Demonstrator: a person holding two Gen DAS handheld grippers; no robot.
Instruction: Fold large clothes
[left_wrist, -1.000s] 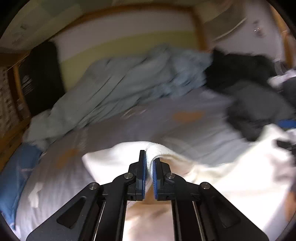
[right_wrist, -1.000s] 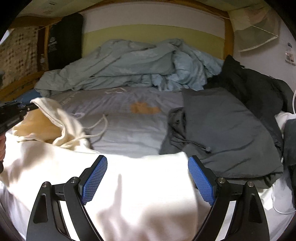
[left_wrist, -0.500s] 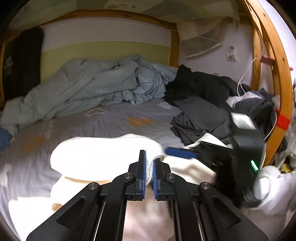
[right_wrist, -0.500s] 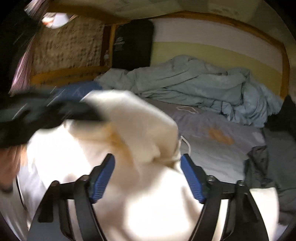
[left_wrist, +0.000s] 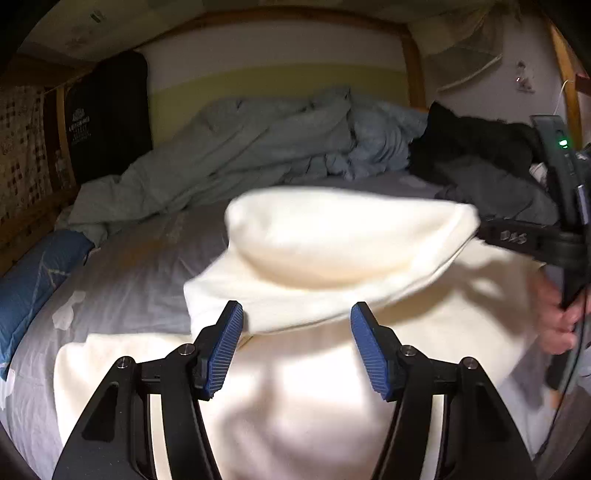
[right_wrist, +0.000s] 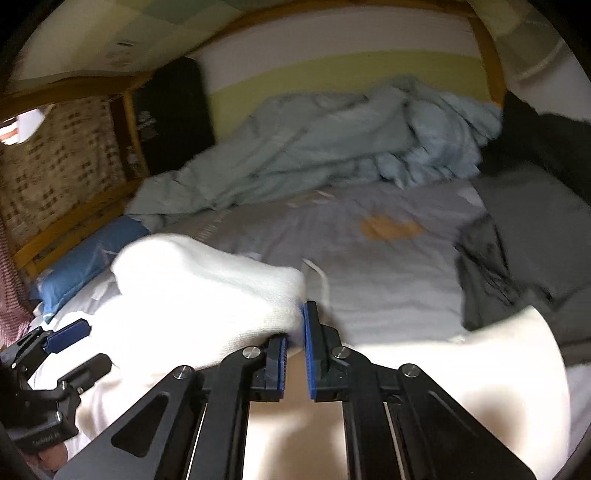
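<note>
A cream hooded sweatshirt (left_wrist: 332, 369) lies on the grey bedsheet, its hood (left_wrist: 340, 240) lifted above the body. My left gripper (left_wrist: 295, 347) is open and empty just over the garment. My right gripper (right_wrist: 294, 328) is shut on the hood's edge (right_wrist: 207, 280) and holds it up; it shows at the hood's right end in the left wrist view (left_wrist: 517, 236). The left gripper shows open at the lower left of the right wrist view (right_wrist: 70, 343).
A crumpled light blue duvet (left_wrist: 258, 147) lies at the head of the bed. Dark grey and black clothes (right_wrist: 524, 229) are piled on the right. A blue pillow (left_wrist: 29, 280) lies by the wooden rail on the left. Grey sheet (right_wrist: 369, 266) shows in the middle.
My left gripper has let go of the hood and opened. My right gripper has closed on the hood's edge and holds it raised over the sweatshirt.
</note>
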